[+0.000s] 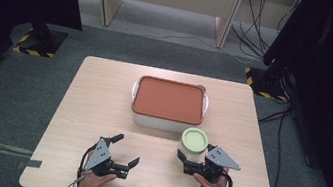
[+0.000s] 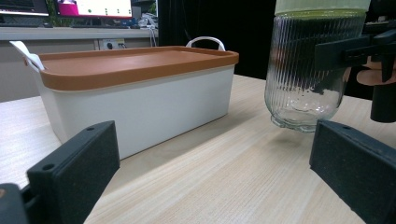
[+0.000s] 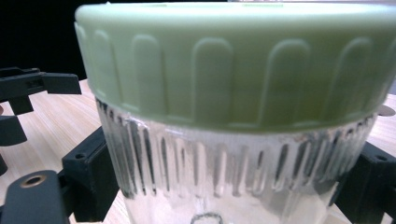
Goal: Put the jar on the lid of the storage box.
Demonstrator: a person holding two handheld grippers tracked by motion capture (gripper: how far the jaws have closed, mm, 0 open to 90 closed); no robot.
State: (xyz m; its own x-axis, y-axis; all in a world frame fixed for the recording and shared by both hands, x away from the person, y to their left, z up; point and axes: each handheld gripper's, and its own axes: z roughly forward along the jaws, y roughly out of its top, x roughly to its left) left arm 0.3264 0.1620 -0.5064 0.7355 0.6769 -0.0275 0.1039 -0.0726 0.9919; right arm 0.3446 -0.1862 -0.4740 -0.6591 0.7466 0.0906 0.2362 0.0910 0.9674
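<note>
Glass jar [image 1: 192, 147], ribbed, green lid [image 3: 233, 60], looks empty, light, fragile, slick | right gripper [image 1: 187, 167] clamps it just under lid, lifted near box [image 1: 167, 105] | left gripper [image 1: 125, 154] wide, empty | grip ribs, not lid

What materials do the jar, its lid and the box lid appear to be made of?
Jar: seemingly clear glass, ribbed, glossy, transparent with bright reflections.
Jar lid: probably pale green plastic, matte, with moulded grip ridges.
Box lid: likely terracotta-coloured plastic, smooth with a dull sheen.
</note>
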